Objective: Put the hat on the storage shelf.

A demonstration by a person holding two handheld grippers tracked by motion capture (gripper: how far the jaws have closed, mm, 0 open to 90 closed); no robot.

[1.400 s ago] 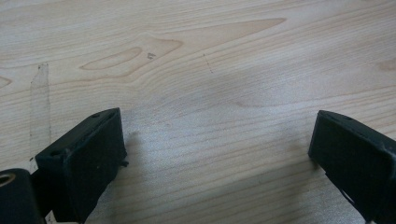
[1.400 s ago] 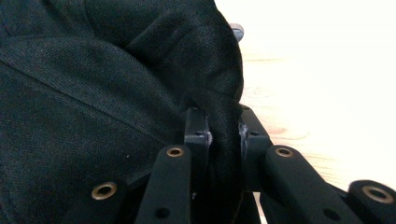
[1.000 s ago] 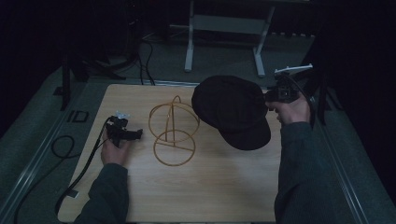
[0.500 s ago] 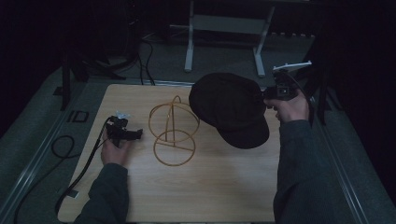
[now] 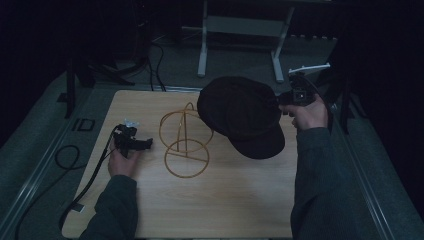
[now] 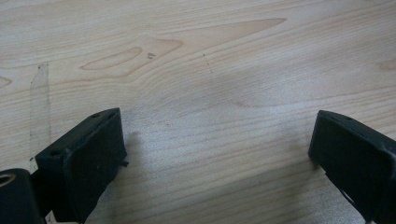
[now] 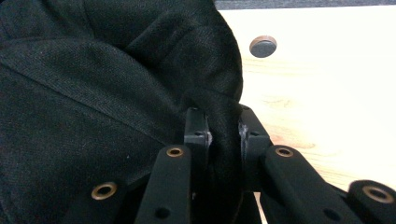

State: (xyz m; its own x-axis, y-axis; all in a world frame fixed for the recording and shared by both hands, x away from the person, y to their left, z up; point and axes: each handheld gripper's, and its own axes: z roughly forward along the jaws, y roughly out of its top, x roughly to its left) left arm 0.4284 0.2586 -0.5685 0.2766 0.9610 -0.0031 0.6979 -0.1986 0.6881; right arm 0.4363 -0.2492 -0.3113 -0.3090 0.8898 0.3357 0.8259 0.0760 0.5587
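Observation:
A black cap [image 5: 242, 114] hangs above the right part of the wooden table [image 5: 210, 205], its brim toward the near side. My right gripper [image 5: 280, 101] is shut on the cap's edge at its right; in the right gripper view the jaws pinch a fold of the cap's cloth [image 7: 223, 135]. A gold wire stand [image 5: 185, 142] with a round base ring sits at the table's middle, and the cap's left edge overlaps its top in the high view. My left gripper [image 5: 148, 144] rests low on the table left of the stand, open, with bare wood [image 6: 219, 140] between its pads.
A cable [image 5: 85, 185] trails from the left gripper off the table's left edge. A small dark round disc [image 7: 263, 46] sits in the tabletop beyond the cap. A grey metal frame [image 5: 240, 30] stands on the floor behind the table.
The cap, held by my right gripper, has shifted slightly left toward the wire stand. The left gripper has stayed in place.

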